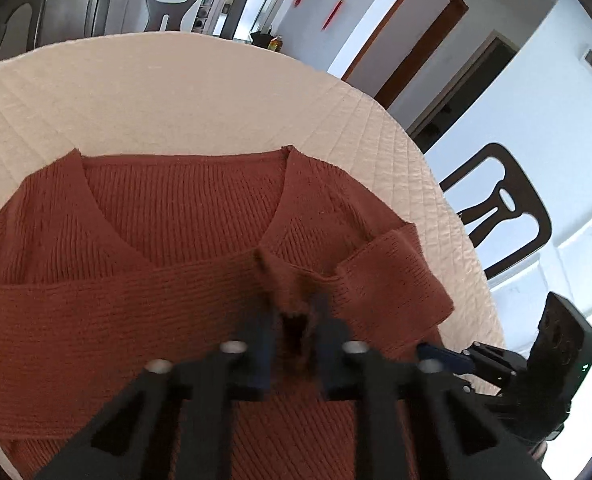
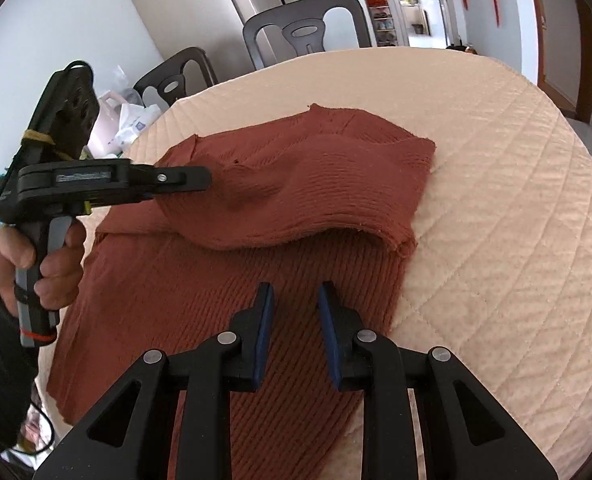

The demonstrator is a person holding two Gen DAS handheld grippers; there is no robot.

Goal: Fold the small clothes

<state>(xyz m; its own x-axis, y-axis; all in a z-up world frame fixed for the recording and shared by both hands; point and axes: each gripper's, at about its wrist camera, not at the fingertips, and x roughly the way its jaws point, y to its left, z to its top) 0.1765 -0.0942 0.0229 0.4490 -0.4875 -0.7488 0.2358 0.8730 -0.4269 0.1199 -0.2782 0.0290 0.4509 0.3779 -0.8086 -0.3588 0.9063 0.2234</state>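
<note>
A rust-red knitted sweater (image 2: pixel 279 216) is lying spread on the desk (image 2: pixel 496 208), which is wearing a cream quilted cover. The left wrist view is showing the V-neck and the left gripper (image 1: pixel 293 320) pinching a bunched sleeve cuff between its pressed-together fingers. Only the right wrist view is showing the person's hand (image 2: pixel 43 264) gripping that tool's handle and the sleeve being lifted across the sweater's body. The right gripper (image 2: pixel 294 300) is hovering over the sweater's lower part, fingers spread, holding nothing. Dark chairs (image 2: pixel 308 28) are standing behind.
</note>
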